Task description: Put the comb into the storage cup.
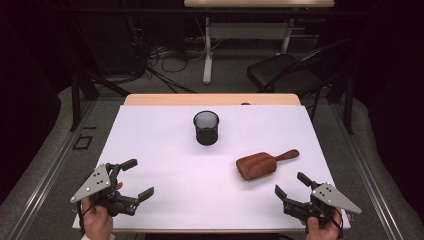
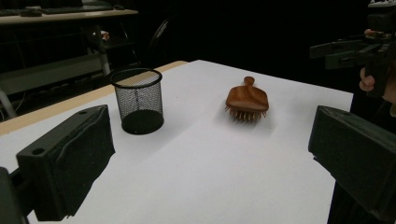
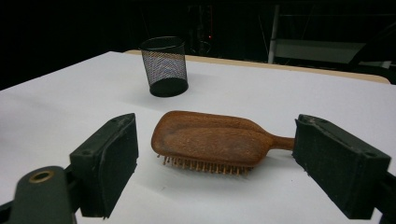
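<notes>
Nearing brown wooden paddle hairbrush (image 3: 210,140), right gripper (image 3: 215,161) w/ jaws wide, empty; bristles-down brush could skid if nudged.

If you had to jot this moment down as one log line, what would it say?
left gripper: open, empty | right gripper: open, facing hairbrush, not touching | brush: bristles down on table | mesh cup: upright

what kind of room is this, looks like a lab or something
Most likely a lab or recording workspace, not a home. A white-covered table stands in a dark room, with loose cables on the floor behind it, another desk and an empty black chair beyond.
</notes>
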`<state>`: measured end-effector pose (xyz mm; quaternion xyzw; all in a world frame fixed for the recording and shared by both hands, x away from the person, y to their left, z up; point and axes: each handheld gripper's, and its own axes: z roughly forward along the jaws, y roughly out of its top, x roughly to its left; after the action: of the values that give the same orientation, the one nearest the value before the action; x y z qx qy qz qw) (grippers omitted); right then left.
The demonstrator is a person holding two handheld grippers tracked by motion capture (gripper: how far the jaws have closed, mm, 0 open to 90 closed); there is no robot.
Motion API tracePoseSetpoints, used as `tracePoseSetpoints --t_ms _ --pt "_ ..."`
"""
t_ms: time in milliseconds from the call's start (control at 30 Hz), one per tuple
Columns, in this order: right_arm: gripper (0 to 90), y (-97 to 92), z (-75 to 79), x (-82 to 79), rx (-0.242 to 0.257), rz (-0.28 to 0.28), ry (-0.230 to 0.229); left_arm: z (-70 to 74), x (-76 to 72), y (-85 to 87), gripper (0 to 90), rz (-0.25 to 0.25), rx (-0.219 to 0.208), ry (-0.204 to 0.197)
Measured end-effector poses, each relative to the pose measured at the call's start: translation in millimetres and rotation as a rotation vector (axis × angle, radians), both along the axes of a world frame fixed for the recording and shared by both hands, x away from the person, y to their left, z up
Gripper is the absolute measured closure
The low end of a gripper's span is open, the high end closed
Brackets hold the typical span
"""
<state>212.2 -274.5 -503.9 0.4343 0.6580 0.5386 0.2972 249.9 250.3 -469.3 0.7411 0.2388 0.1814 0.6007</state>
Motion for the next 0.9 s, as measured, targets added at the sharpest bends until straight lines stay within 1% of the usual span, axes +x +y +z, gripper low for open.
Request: tracePoseSetpoints --t_ms 67,100,133,233,300,333,433,467,500,533,600,700,733,800,867,900 --pt "13.9 -0.6 -0.7 0.7 0.004 -0.002 0.007 -0.4 0.5 -0.4 0.3 -0.005 0.003 -0.001" --pt "13.8 -0.7 -0.8 1.1 0.0 -0.001 0.013 -0.3 0.7 -0.4 0.3 -0.005 0.009 0.001" --pt "13.5 -0.8 -1.0 1.8 -0.005 -0.001 0.011 -0.6 0.9 -1.0 0.2 -0.002 0.006 0.003" --pt "10.0 -1.5 0.4 3.5 -0.008 0.0 0.035 -2.0 1.5 -2.4 0.2 -0.008 0.008 0.007" --pt "8.6 -3.0 1.0 6.2 -0.001 -0.002 0.036 -3.3 0.9 -3.2 0.3 -0.011 0.022 0.013" --pt "8.1 -3.6 1.1 7.4 0.008 -0.003 0.047 -3.7 0.3 -3.8 0.2 -0.007 0.023 0.012" --pt "4.8 -5.4 0.2 11.3 0.002 -0.002 0.06 -3.6 -0.3 -4.1 0.3 -0.007 0.02 0.013" --pt "3.3 -5.6 -0.4 12.7 -0.006 -0.002 0.072 -4.0 -0.5 -4.0 0.3 -0.011 0.024 0.014" --pt "1.5 -4.9 -2.2 15.7 -0.023 -0.006 0.109 -4.5 -0.7 -4.1 0.3 -0.012 0.022 0.016" --pt "1.5 -4.9 -2.2 15.7 -0.023 -0.006 0.109 -5.1 -0.5 -4.1 0.3 -0.014 0.025 0.016" --pt "1.3 -3.5 -3.8 20.2 -0.04 -0.016 0.147 -6.4 -0.6 -4.3 0.2 -0.009 0.022 0.02" --pt "1.4 -2.9 -3.6 22.4 -0.046 -0.017 0.15 -7.4 -0.9 -3.3 0.3 -0.003 0.034 0.027" --pt "1.4 -2.4 -3.0 22.3 -0.044 -0.019 0.154 -7.8 -1.1 -3.1 0.2 0.0 0.031 0.026" --pt "1.9 -3.0 -1.8 22.4 -0.047 -0.013 0.144 -8.0 -1.8 -2.0 0.2 0.006 0.029 0.023" --pt "2.2 -2.6 -1.2 23.4 -0.055 -0.016 0.143 -7.8 -2.6 -1.0 0.3 0.01 0.027 0.025" --pt "2.2 -2.9 -0.9 24.3 -0.056 -0.016 0.151 -7.9 -2.9 -0.6 0.2 0.01 0.024 0.025"
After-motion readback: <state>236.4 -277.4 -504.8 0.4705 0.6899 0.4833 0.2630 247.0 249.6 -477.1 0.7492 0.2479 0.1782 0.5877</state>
